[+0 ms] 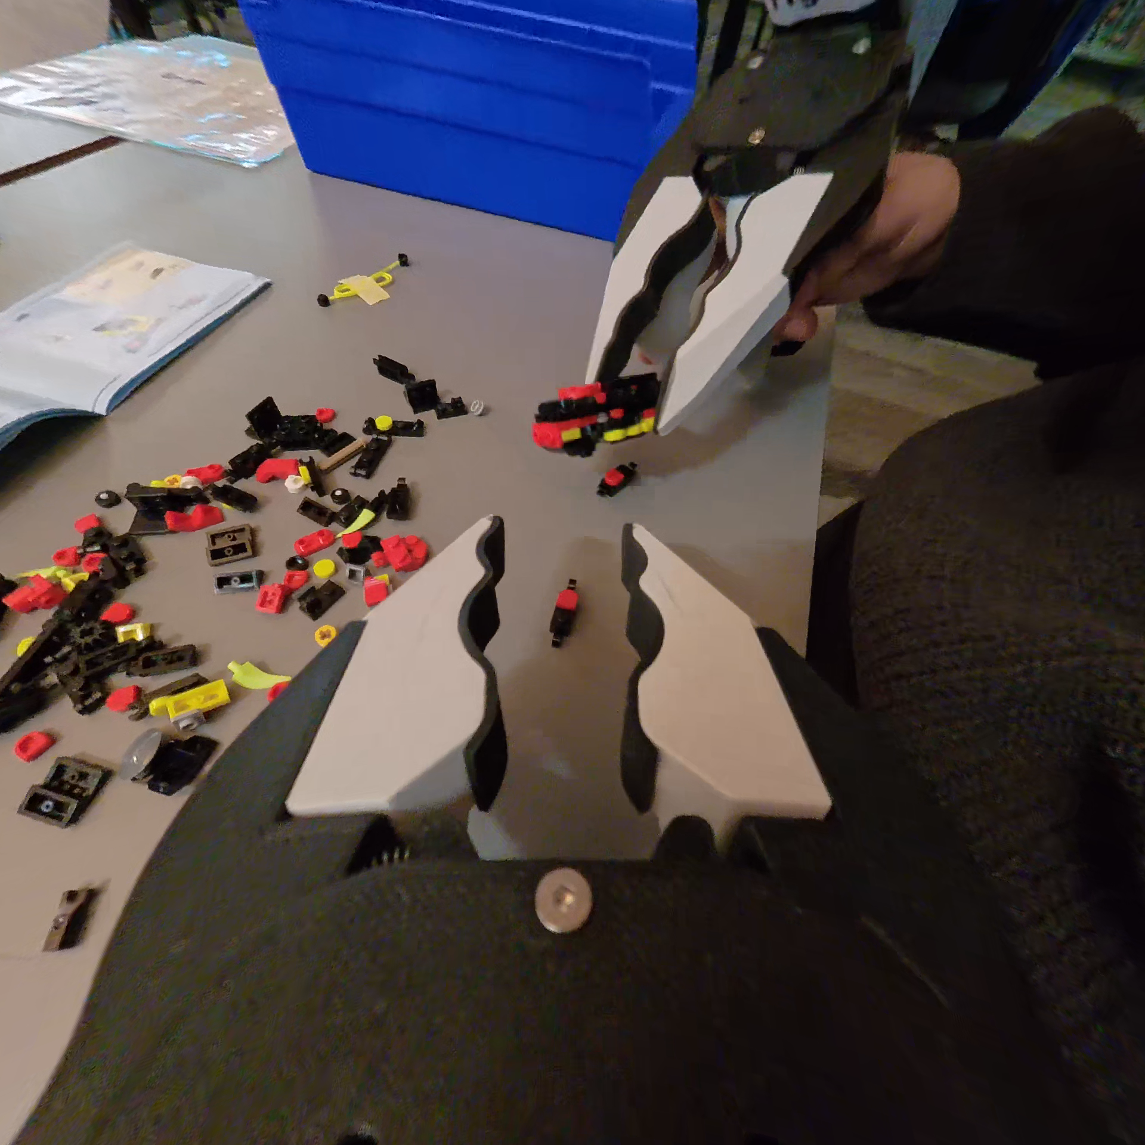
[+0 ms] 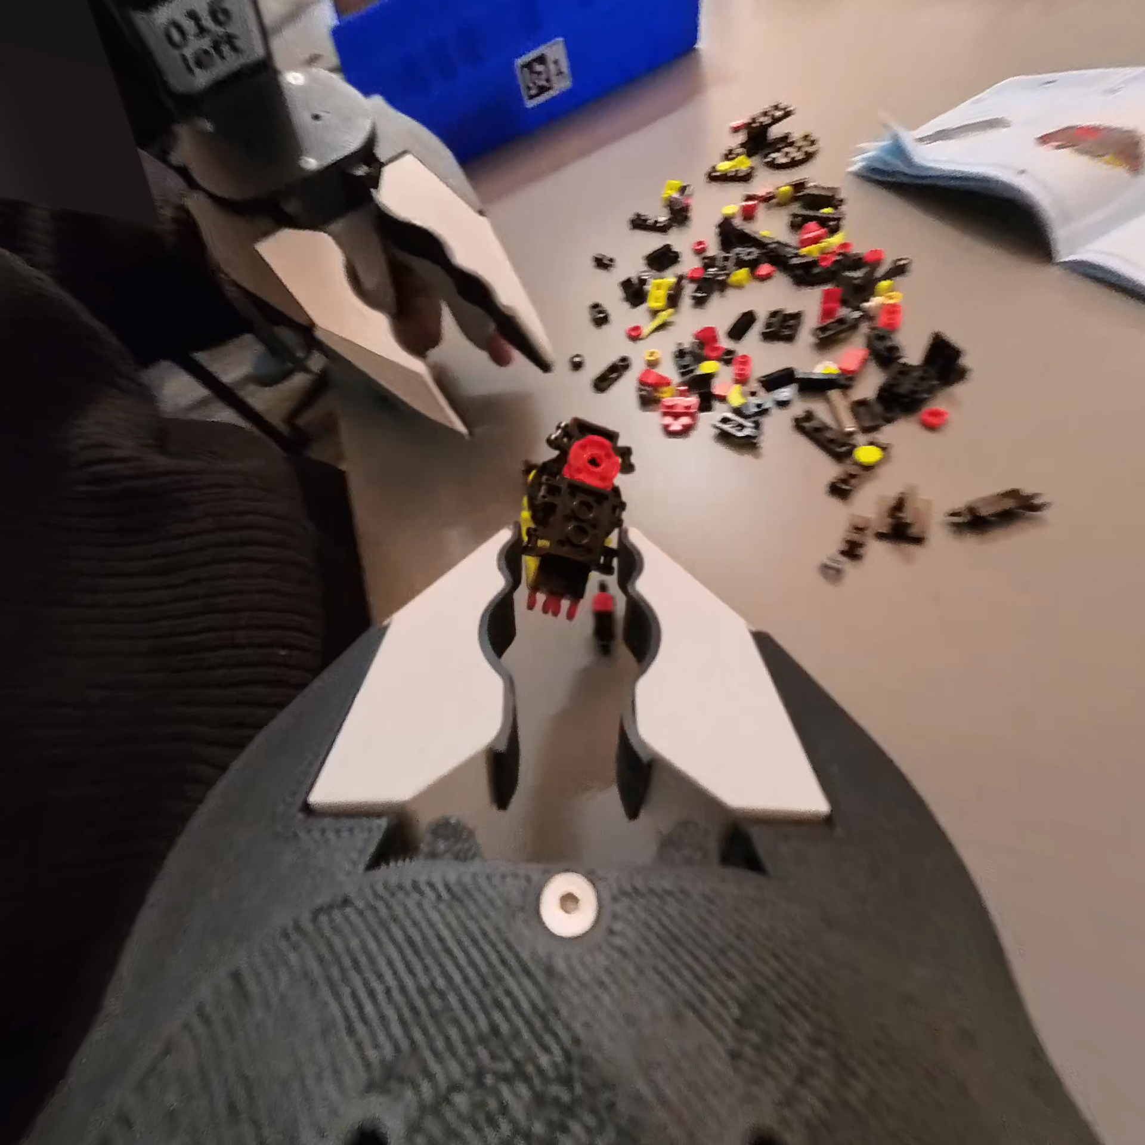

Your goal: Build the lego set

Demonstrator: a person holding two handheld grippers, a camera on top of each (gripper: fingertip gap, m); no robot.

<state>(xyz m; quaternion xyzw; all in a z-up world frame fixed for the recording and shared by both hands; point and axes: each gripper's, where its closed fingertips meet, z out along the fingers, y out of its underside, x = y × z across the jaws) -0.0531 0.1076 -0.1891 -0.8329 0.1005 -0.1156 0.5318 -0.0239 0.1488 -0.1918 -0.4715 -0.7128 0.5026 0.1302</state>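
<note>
A grey table (image 1: 526,322) fills the left wrist view, with a blue crate (image 1: 471,105) at its far side, an open booklet (image 1: 105,328) to the left and a clear plastic sleeve (image 1: 155,93) farther back. Loose red, black and yellow bricks (image 1: 235,557) lie scattered left of the left gripper (image 1: 561,526), whose fingers stand apart and press on nothing. Between them, apart from both pads, a small red-and-black piece (image 1: 564,610) lies on the table. A second such piece (image 1: 616,478) lies farther ahead. Beyond it the right gripper (image 1: 626,396), held by a hand (image 1: 892,248) in a dark sleeve, clamps one end of a red, black and yellow brick assembly (image 1: 588,415) just above the table.

In the right wrist view, over the same table (image 2: 805,681), the right gripper (image 2: 570,539) grips the brick assembly (image 2: 576,502) at its fingertips, both pads against its sides. A small red-and-black piece (image 2: 602,610) shows below, between the fingers. The left gripper (image 2: 495,384) hangs open to the upper left. The brick pile (image 2: 793,322), the booklet (image 2: 1022,167) and the blue crate (image 2: 495,68) lie beyond.
</note>
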